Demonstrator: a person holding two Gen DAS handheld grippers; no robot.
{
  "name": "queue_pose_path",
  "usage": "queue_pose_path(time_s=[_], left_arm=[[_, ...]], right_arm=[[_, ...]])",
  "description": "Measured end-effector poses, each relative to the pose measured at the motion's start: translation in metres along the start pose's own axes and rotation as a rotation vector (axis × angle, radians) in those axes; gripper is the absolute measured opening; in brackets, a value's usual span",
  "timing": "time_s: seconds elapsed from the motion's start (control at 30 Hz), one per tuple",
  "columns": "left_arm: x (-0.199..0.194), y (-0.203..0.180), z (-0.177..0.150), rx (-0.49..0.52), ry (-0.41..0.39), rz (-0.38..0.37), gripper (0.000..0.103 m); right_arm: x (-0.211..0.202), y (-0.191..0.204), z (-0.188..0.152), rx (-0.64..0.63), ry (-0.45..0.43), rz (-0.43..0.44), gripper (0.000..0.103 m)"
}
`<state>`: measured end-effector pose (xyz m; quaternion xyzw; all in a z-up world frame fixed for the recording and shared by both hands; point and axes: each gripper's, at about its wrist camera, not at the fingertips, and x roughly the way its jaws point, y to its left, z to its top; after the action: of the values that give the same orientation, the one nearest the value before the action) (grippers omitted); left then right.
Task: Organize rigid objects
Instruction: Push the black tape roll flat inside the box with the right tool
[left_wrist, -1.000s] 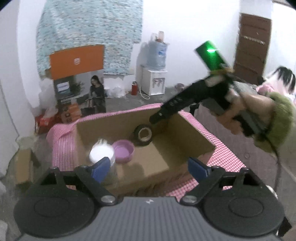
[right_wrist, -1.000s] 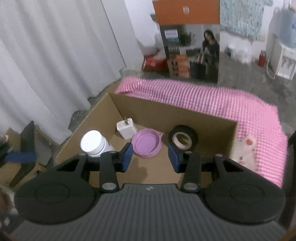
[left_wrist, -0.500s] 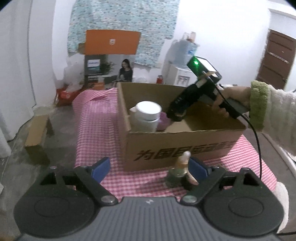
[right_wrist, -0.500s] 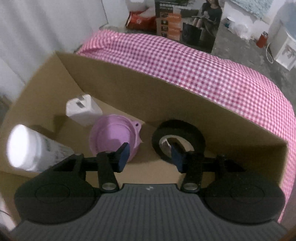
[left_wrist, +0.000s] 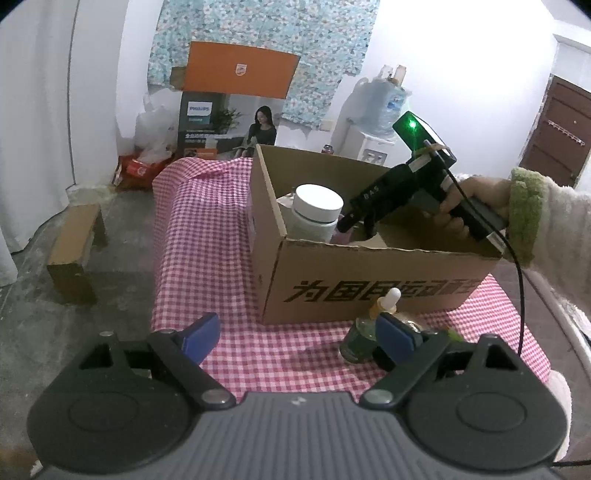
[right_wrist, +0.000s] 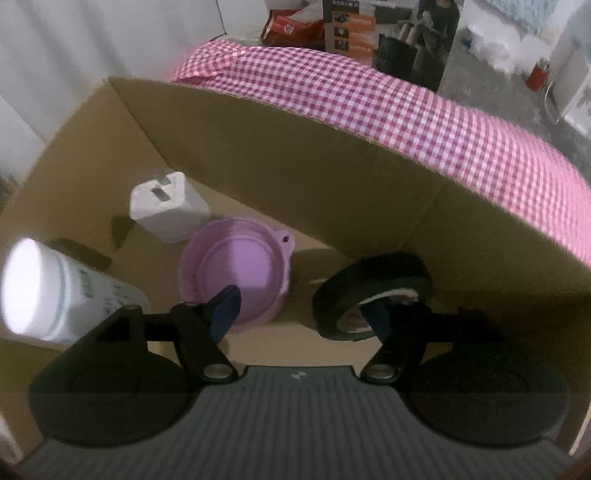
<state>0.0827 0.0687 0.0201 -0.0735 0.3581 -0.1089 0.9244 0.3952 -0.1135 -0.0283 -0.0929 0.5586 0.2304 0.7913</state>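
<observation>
Holding white bottle (right_wrist: 55, 291), purple lid (right_wrist: 236, 273), charger (right_wrist: 166, 206), black tape (right_wrist: 369, 295): cardboard box (right_wrist: 295, 155); both grippers wide, empty.

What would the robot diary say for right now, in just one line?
right gripper: open, inside cardboard box, one finger in black tape roll | left gripper: open, empty, above checkered cloth near dropper bottle

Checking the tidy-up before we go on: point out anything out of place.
One thing stands out: a small dropper bottle stands on the checked cloth outside the cardboard box, while the white jar, charger, purple lid and tape roll are inside.
</observation>
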Motion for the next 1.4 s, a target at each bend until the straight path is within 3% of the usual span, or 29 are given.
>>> queue_pose_path(time_s=[0.17, 0.5, 0.73, 0.9, 1.0, 1.27, 1.4], left_arm=[[-0.004, -0.004, -0.003, -0.004, -0.003, -0.006, 0.092], [-0.006, -0.005, -0.007, -0.014, -0.006, -0.015, 0.092], [-0.004, -0.003, -0.007, -0.022, -0.005, -0.019, 0.092], [-0.003, -0.004, -0.008, -0.025, -0.004, -0.029, 0.092], [-0.002, -0.006, -0.008, -0.024, -0.003, -0.033, 0.092], [-0.002, -0.007, -0.008, -0.029, 0.001, -0.028, 0.092], [-0.002, -0.007, -0.008, -0.028, -0.001, -0.030, 0.092]], right_arm=[[-0.007, -0.004, -0.002, 0.052, 0.015, 0.042, 0.072], [-0.008, -0.004, -0.005, 0.059, 0.037, 0.009, 0.073], [-0.009, -0.015, 0.000, 0.106, -0.003, -0.001, 0.071], [-0.017, -0.025, -0.004, 0.155, -0.019, -0.023, 0.032], [-0.021, -0.035, -0.008, 0.195, -0.018, -0.044, 0.018], [-0.027, -0.049, -0.011, 0.294, -0.062, 0.086, 0.017], [-0.030, -0.048, -0.009, 0.297, -0.043, 0.036, 0.019]])
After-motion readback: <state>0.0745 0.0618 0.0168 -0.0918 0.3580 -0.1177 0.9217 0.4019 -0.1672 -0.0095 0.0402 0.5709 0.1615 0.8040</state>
